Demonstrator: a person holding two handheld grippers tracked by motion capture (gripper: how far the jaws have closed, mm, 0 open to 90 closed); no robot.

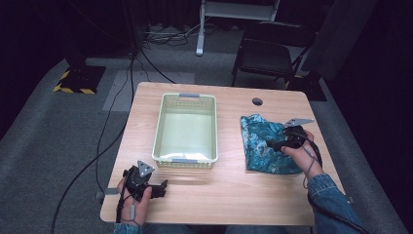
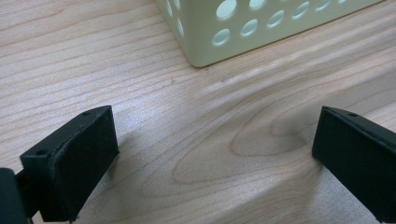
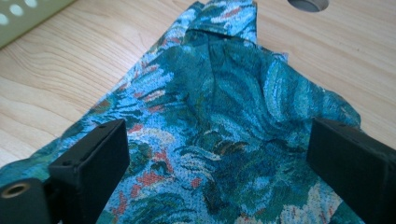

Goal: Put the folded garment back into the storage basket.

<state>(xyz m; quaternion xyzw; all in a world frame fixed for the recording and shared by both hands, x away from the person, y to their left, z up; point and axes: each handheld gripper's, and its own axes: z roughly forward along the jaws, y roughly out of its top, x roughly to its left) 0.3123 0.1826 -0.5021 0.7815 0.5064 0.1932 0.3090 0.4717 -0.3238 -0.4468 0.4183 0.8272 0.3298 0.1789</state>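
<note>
The right gripper [image 1: 272, 144] is hovering over the patterned cloth [image 1: 263, 144], which is lying crumpled on the right part of the wooden table [image 1: 229, 190], well apart from the pale green basket [image 1: 185, 127]. In the right gripper view the jaws are standing wide apart, one on each side of the cloth [image 3: 224, 130], and gripping nothing. The left gripper [image 1: 164, 187] is resting near the table's front left corner, just beside the basket's near wall [image 2: 243, 28]. Its jaws are also standing wide, with bare tabletop [image 2: 210, 154] lying between them.
</note>
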